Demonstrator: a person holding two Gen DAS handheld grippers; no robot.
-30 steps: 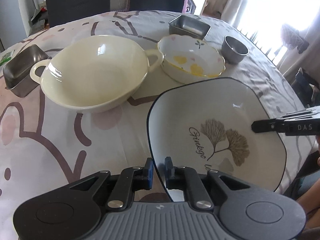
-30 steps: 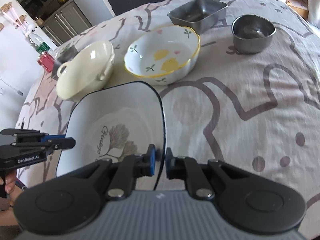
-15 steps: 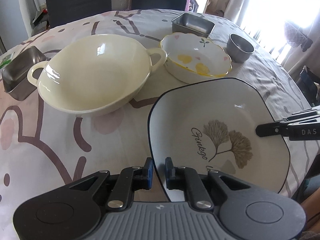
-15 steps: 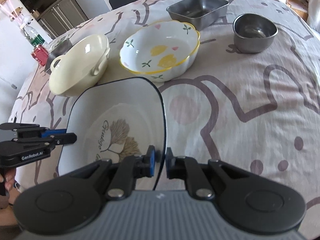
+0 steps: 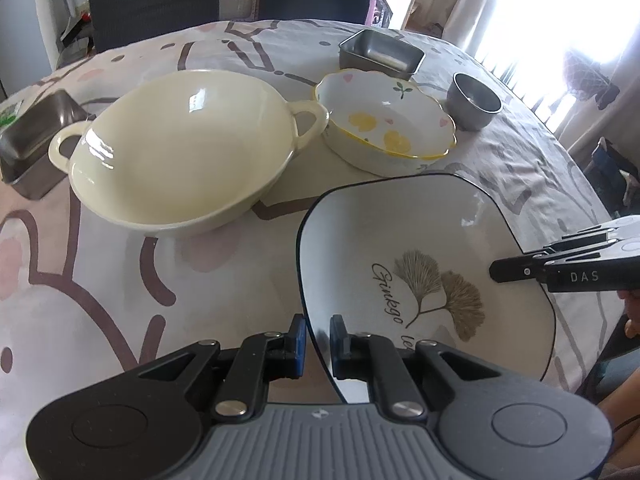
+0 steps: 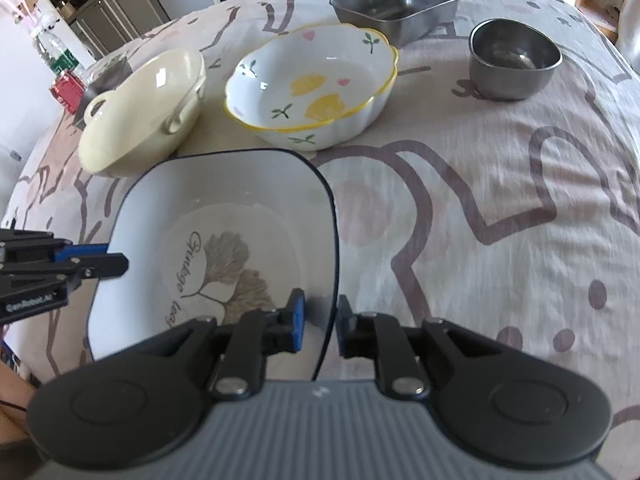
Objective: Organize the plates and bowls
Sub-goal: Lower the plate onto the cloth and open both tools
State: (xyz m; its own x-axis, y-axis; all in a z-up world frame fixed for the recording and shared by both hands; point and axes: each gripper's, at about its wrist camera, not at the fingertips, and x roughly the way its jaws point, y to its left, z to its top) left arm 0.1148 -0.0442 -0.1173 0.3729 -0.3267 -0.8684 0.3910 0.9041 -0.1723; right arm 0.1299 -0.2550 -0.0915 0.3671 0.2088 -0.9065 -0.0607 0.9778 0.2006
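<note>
Since a sec ago the right gripper (image 6: 320, 322) pads have parted a bit; jaws opening, plate (image 6: 224, 240) rim between them w/ a small gap now. Left gripper (image 5: 318, 336) unchanged: narrow, pinching the plate's opposite edge. Plate sits low over the tablecloth (image 6: 480, 220), just in front of the floral bowl (image 6: 316, 88) & cream handled bowl (image 5: 180, 148), as before.
</note>
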